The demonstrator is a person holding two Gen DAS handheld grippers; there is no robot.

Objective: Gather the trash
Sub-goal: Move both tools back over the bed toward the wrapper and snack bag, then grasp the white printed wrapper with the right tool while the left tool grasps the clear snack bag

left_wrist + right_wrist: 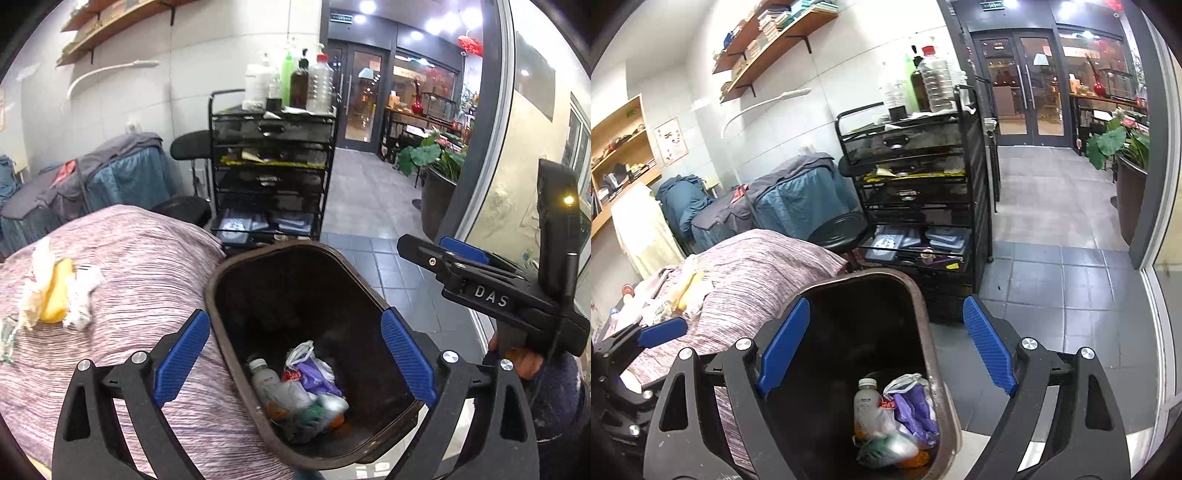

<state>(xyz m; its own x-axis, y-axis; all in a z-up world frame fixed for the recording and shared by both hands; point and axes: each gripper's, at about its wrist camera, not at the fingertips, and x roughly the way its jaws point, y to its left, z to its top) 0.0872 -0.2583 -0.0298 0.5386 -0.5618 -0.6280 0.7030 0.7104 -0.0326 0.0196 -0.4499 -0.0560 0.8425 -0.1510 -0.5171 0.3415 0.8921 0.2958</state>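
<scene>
- Left wrist view: the left tongs (293, 363) stand wide apart above the open brown trash bin (218, 295), with nothing pressed between the blue pads (181, 363).
- At the bottom of the bin lie a plastic bottle (267, 384), a purple bag (317, 378) and other mixed trash.
- The bin stands just beside a bed covered with a striped pinkish blanket (147, 266).
- On the blanket, at the left, lie crumpled white tissues (79, 295) and a yellow piece (55, 295), touching each other and well apart from the bin.
- The right tongs (443, 251) show at the right edge, held by a hand (524, 363).
- Right wrist view: the right tongs (886, 345) are also spread apart and empty, over the right side of the same bin (923, 295).
- The bottle (866, 404) and the purple bag (916, 408) lie inside, near the bin's right wall.
- The remaining trash pile (689, 288) lies on the blanket (768, 266) at the left, and one blue pad of the left tongs (663, 332) shows just below it.
- Behind the bin stands a black wire cart (916, 177) with bottles on top.
</scene>
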